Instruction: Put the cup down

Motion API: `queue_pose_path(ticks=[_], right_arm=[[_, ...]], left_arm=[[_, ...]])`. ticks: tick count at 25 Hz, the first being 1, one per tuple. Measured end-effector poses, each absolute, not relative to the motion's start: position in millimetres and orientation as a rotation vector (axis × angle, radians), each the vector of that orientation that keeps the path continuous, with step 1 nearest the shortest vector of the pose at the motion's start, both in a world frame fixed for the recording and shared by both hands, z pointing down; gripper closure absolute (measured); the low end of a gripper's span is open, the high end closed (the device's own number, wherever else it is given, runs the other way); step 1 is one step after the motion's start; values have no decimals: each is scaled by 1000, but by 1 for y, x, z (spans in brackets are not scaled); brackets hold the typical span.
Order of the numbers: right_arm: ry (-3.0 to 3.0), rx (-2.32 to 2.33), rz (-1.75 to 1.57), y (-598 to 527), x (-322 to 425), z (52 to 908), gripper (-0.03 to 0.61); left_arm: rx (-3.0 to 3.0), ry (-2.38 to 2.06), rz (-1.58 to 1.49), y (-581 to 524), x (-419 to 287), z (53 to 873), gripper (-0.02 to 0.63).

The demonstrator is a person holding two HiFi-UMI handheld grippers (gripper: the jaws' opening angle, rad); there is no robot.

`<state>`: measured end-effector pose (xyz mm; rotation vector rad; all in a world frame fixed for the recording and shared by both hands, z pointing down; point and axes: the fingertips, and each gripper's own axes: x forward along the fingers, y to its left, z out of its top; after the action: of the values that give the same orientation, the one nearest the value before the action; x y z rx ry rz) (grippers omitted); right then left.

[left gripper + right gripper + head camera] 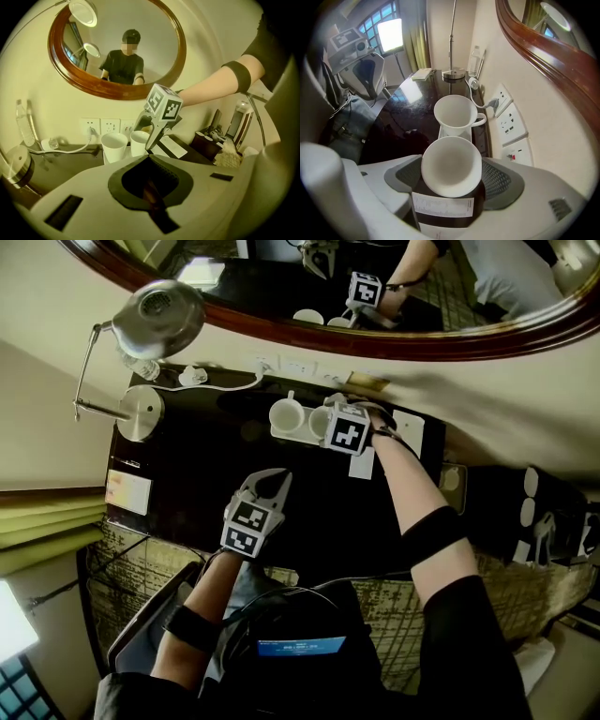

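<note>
- on the white tray, at the wall side of the dark desk, are two white cups side by side; the cup is at the tray's right end as the person faces it, upright, mouth up and empty; the second cup stands at the tray's left end, its handle turned toward the wall
- the right gripper points steeply down over the tray's right end; its jaws stand wide, one on each side of the cup, and the pads meet its rim (whether the cup's foot rests on the tray or hangs just above it cannot be told)
- the left gripper is well apart from the tray, on the person's side of it, over bare desk; its jaws are pressed together with nothing between them
- wall sockets sit just behind the tray; a lamp stands well to the tray's left; a white card lies just in front of its right end
</note>
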<state>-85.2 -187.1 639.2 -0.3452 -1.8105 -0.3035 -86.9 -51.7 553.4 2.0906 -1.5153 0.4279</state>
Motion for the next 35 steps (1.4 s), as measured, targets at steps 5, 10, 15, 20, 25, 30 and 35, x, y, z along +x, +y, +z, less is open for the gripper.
queue_pose_path(ticks=[5, 10, 15, 20, 25, 30, 35], right_arm=[[-1814, -347, -308, -186, -84, 641, 176], [-1798, -364, -312, -184, -82, 644, 175], [-1787, -356, -327, -183, -80, 646, 175], [-1783, -340, -334, -180, -74, 638, 175], [-1825, -322, -331, -168, -74, 617, 175], [-1842, -301, -309, -141, -60, 611, 175], [-1842, -304, -267, -107, -41, 620, 175]], left_arm=[[2075, -1529, 428, -48, -93, 553, 612], [2071, -1532, 432, -47, -95, 554, 612], [2070, -1530, 433, -46, -97, 555, 612], [2074, -1522, 434, -45, -98, 556, 611], [2087, -1509, 449, -41, -101, 555, 611], [2103, -1489, 476, -35, -101, 558, 611], [2112, -1478, 499, -26, -101, 559, 611]])
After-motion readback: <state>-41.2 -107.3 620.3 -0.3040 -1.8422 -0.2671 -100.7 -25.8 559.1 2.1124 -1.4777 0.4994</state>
